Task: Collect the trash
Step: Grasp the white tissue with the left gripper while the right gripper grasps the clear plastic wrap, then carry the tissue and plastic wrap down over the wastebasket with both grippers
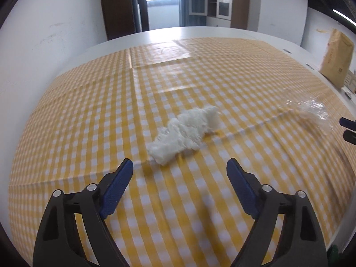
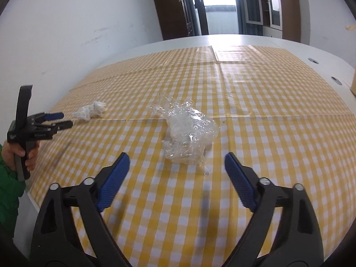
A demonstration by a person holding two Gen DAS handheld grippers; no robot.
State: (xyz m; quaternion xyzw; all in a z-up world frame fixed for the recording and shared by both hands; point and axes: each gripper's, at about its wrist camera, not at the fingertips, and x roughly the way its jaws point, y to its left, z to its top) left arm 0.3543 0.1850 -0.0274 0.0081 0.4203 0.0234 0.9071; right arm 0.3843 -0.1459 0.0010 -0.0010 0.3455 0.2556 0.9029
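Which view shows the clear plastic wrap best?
The right wrist view: the plastic wrap lies centred and sharp just ahead of the open right hand-held gripper. In the left wrist view it is only a blurred patch at the right edge.

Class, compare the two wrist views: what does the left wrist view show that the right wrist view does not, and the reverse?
Only the left wrist view shows the brown paper bag at the table's far right. Only the right wrist view shows the hand and green sleeve holding the left gripper. Both share the white tissue wad, the crumpled clear plastic and the yellow checked tablecloth.
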